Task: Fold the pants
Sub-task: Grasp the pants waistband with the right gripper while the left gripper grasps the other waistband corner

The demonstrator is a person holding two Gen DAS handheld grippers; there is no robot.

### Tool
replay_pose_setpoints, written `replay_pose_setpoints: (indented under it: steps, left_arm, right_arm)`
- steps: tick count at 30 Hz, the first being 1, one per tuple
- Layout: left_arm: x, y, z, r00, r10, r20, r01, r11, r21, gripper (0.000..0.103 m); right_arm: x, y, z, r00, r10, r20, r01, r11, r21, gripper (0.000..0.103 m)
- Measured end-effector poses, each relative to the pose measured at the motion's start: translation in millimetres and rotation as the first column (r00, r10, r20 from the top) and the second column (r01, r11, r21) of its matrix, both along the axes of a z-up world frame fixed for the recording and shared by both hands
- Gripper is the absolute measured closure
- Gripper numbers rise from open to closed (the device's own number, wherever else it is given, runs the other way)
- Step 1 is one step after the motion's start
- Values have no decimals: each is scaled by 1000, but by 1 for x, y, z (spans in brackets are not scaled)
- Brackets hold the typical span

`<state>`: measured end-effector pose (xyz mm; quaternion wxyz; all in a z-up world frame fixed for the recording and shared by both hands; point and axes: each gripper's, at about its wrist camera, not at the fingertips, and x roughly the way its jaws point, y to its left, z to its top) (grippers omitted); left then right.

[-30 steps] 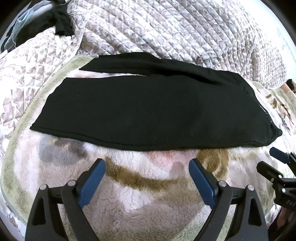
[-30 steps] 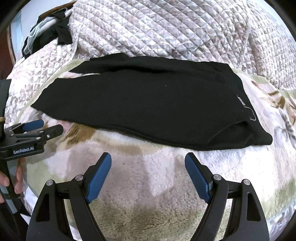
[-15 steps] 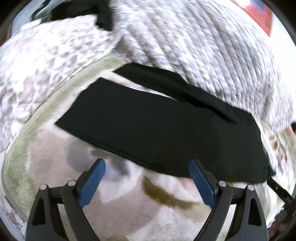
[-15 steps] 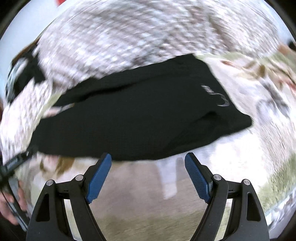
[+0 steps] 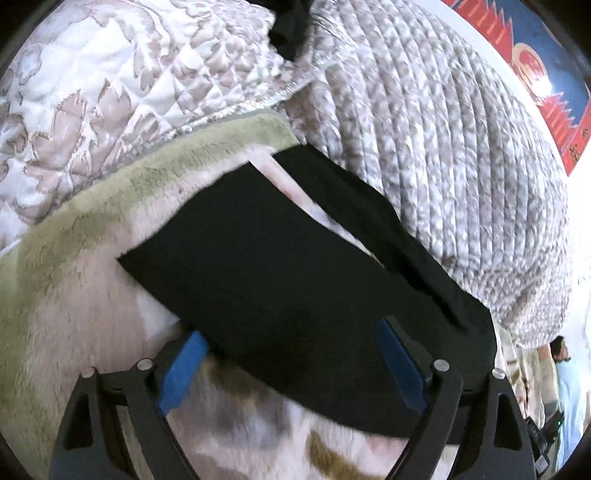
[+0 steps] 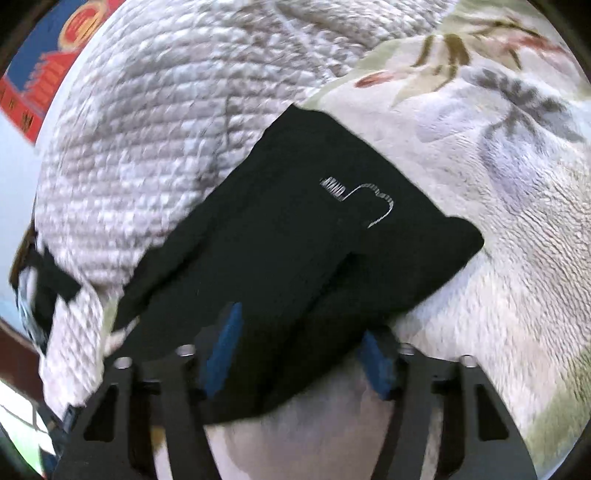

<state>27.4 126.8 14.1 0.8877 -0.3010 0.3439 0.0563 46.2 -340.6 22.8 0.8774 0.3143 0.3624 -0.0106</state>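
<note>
Black pants [image 5: 295, 280] lie flat on a fluffy floral blanket [image 5: 74, 295], folded lengthwise with one leg edge showing behind. My left gripper [image 5: 291, 365] is open, its blue pads straddling the near edge of the leg end. In the right wrist view the waist end of the pants [image 6: 295, 258] shows a small white logo [image 6: 358, 199]. My right gripper [image 6: 299, 354] is open, narrower than before, with its pads either side of the near edge of the waist end.
A quilted grey-white bedspread [image 5: 443, 147] is bunched behind the pants. Dark clothes [image 5: 288, 22] lie on top of it at the back. A red and blue wall poster [image 5: 535, 74] hangs at the far right.
Both grippers have moved forward and down onto the near edge of the pants, left at the leg end, right at the waist end. The right jaws have narrowed.
</note>
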Motion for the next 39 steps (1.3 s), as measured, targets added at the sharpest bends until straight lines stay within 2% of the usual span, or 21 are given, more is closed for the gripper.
replay_pose_setpoints:
  steps: [2, 4, 5, 6, 7, 9, 10, 12, 18, 21, 26, 29, 32, 35, 37, 39]
  left_arm:
    - [3, 4, 0, 1000, 27, 6, -27, 999, 17, 24]
    - [6, 10, -2, 999, 55, 1, -55, 998, 26, 35]
    - [8, 13, -3, 998, 70, -7, -70, 997, 34, 45]
    - [9, 14, -3, 997, 81, -14, -81, 996, 41, 55]
    - [10, 17, -5, 996, 89, -18, -88, 995, 44, 60]
    - [13, 23, -9, 993, 113, -40, -111, 993, 46, 92]
    - [13, 27, -11, 991, 125, -49, -123, 992, 40, 98]
    - [10, 31, -11, 991, 125, -50, -124, 992, 22, 99]
    - [-19, 29, 20, 996, 81, -20, -80, 994, 77, 99]
    - [-41, 40, 36, 998, 59, -5, -58, 993, 105, 99]
    - [-78, 57, 27, 998, 21, -52, -15, 994, 113, 99]
    - [-95, 64, 25, 998, 18, -64, -12, 995, 94, 99]
    - [-109, 63, 29, 998, 13, -57, -7, 994, 113, 99]
    - [-110, 60, 17, 995, 10, -104, 7, 987, 159, 99]
    - [-109, 62, 6, 987, 10, -158, 12, 990, 143, 99]
    - [-112, 64, 5, 986, 23, -166, 1, 989, 145, 96]
  right_arm:
    - [2, -8, -3, 999, -33, -1, 33, 999, 21, 64]
    - [3, -14, -4, 999, -50, -4, 50, 998, 31, 73]
    - [4, -14, -4, 999, -54, -8, 54, 998, 24, 81]
    - [5, -15, -5, 998, -57, -11, 57, 998, 21, 85]
    - [6, -17, -6, 998, -60, -13, 61, 998, 28, 89]
    - [7, -20, -7, 998, -62, -14, 63, 997, 39, 94]
    - [8, -21, -6, 998, -59, -13, 59, 997, 44, 96]
    - [6, -21, -3, 998, -55, -2, 55, 997, 50, 98]
    - [-13, -18, 30, 999, -13, 50, 10, 998, 65, 100]
    - [-34, -22, 44, 998, -10, 56, 7, 999, 51, 101]
    - [-76, -29, 38, 1000, -5, 14, 5, 999, 54, 101]
    - [-96, -30, 37, 1000, -16, 1, 16, 998, 66, 101]
    - [-113, -33, 43, 999, -37, 7, 36, 998, 55, 102]
    - [-116, -34, 38, 998, -43, -41, 43, 999, 2, 101]
    - [-111, -36, 21, 992, -45, -118, 48, 999, 22, 101]
    - [-109, -32, 13, 986, -36, -161, 38, 999, 12, 101]
